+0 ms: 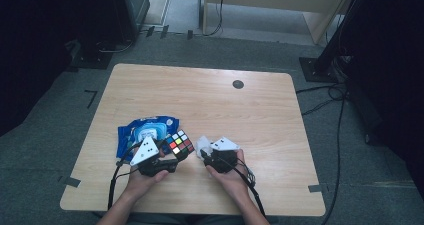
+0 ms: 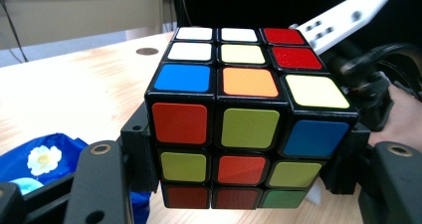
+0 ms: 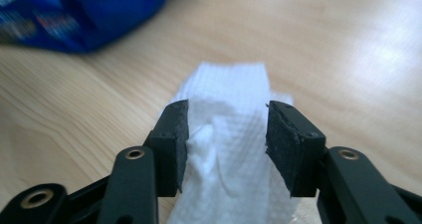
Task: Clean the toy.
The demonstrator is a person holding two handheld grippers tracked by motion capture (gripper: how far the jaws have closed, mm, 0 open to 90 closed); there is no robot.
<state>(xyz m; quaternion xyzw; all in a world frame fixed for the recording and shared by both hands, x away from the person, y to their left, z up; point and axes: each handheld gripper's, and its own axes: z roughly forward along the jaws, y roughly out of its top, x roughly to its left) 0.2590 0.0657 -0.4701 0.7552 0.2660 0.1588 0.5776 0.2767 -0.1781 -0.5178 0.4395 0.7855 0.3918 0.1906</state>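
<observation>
- The left gripper, a black two-jaw tool with a grey three-cornered plate on top, sits near the front edge of the light wooden table, held in the person's left hand.
- Its jaws are pinched on a scrambled plastic puzzle cube with black edges and coloured stickers; in the left gripper view the cube sits squarely between the two black jaws, which press against its lower left and right sides.
- The cube is held left of the table's middle, just right of a crumpled blue wet-wipe packet with a pale lid, which lies on the table on the left.
- In the left gripper view a corner of that blue packet, printed with a white flower, shows at the lower left.
- The right gripper, also black with a grey plate, is in the person's right hand, just right of the cube and near the front edge.
- Its jaws stand spread apart over a crumpled white paper tissue; the tissue lies on the table between them, brushing the left pad, while the right pad stands clear of it.
- In the high view the tissue lies just right of the cube.
- A small dark round disc is set in the table's far side, well apart from everything else.
</observation>
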